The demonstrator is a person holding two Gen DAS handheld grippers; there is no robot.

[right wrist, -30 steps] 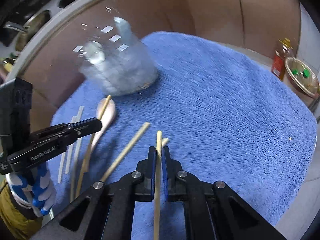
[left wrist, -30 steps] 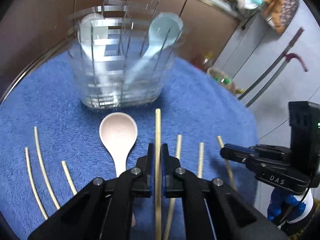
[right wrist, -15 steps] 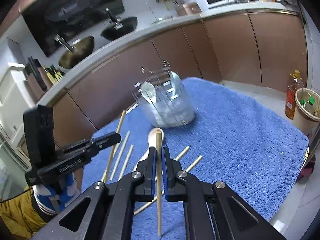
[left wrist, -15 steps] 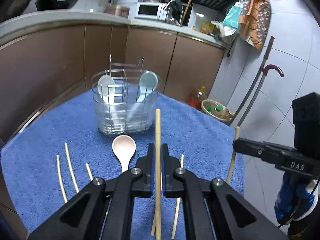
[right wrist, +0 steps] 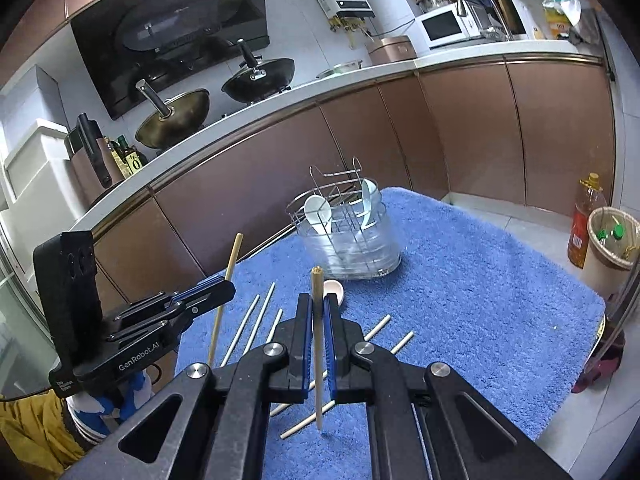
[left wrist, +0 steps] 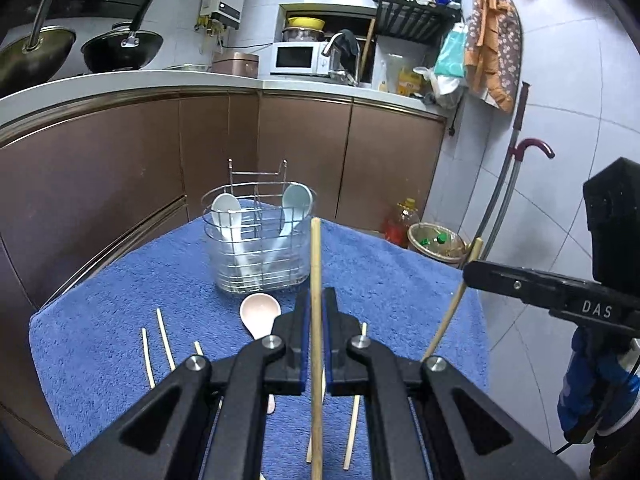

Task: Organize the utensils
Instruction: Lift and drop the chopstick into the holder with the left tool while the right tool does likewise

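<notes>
Left gripper: jaws pinching one chopstick, lifted clear of the blue towel.
Right gripper: jaws pinching a second chopstick, its lower tip just above the towel.
Wire caddy: straight ahead of both jaws, holding two pale spoons.
Pink spoon: between jaws and caddy.
Loose chopsticks: flat on the towel, below and either side of the jaws.

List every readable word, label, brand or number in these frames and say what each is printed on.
"DAS": side of the right tool, seen from the left wrist.
"GenRobot.AI": side of the left tool, seen from the right wrist.
Small white label below it: too small to read.
Bottle label on the counter: too blurred to read.
</notes>
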